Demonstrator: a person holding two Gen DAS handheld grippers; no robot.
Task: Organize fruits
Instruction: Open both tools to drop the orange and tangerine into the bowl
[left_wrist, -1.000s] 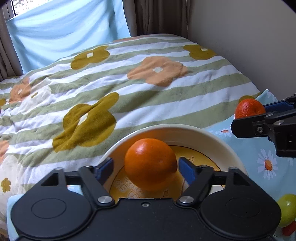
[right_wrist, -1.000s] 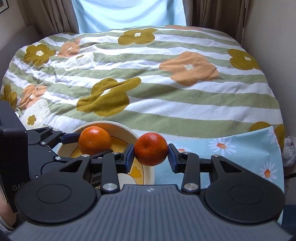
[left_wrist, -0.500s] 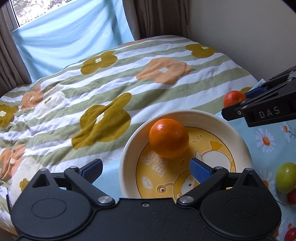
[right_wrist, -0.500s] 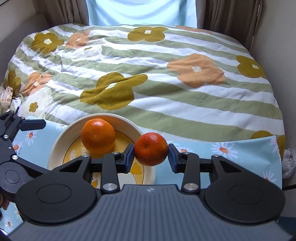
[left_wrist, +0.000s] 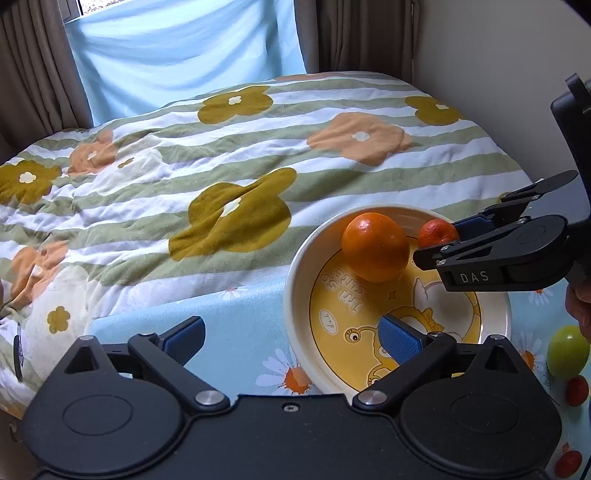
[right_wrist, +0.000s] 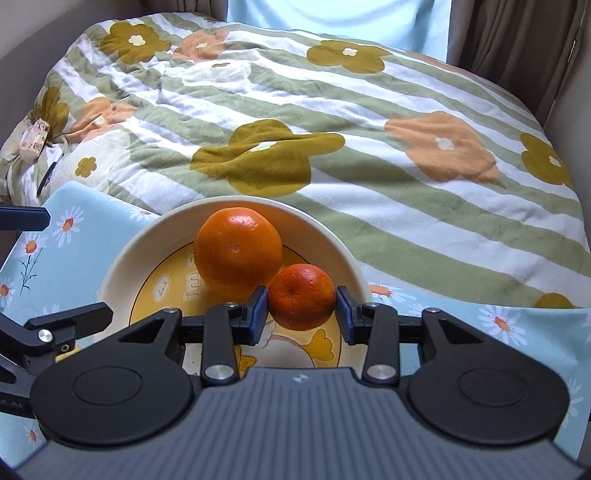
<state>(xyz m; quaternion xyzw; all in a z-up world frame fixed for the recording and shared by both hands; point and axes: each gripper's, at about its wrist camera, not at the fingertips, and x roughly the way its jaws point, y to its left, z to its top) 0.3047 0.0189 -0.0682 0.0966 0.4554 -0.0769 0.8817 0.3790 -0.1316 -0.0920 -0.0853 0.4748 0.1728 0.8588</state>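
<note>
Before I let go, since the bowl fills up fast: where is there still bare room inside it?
The near, yellow-printed floor of the bowl lies bare, on its left side. The far side is crowded: the big orange sits there, with the small tangerine in the right tongs beside it. The left tongs hang open, empty.

Left gripper (left_wrist: 291, 338) let go of the big orange (left_wrist: 375, 247), opened wide and backed off left. Right gripper (right_wrist: 300, 308) carried the small mandarin (right_wrist: 301, 295) over the bowl (right_wrist: 122, 254), apparently touching the orange.
</note>
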